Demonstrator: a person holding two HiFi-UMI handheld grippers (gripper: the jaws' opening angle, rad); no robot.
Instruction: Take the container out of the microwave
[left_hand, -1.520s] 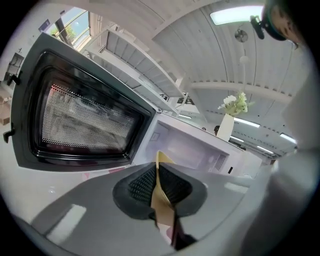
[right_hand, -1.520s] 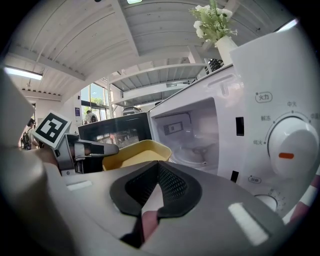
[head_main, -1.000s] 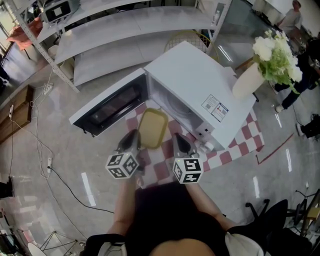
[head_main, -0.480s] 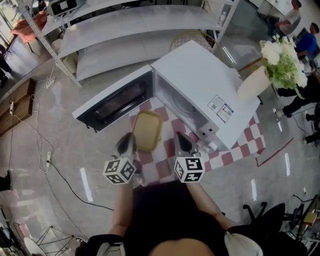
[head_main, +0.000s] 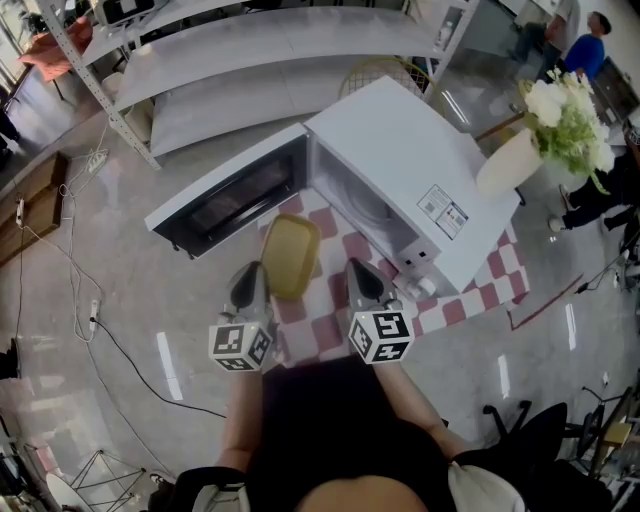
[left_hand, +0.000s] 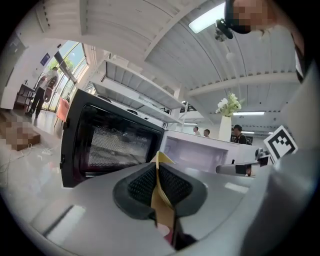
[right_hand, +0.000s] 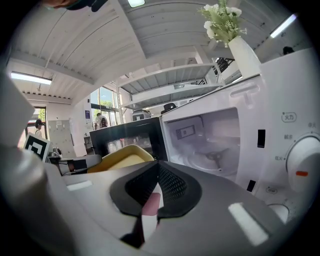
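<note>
One step left, seemingly: pinches container (head_main: 290, 255) rim in left gripper (head_main: 251, 276) clear of microwave (head_main: 400, 170), holds right gripper (head_main: 361, 272) pressed together on nothing, next needs a level set-down on cloth (head_main: 320, 325).

I see a glossy, smooth white microwave (head_main: 400, 170) and a checked cloth (head_main: 330, 325). The yellow container (head_main: 291, 255) looks like matt plastic.
</note>
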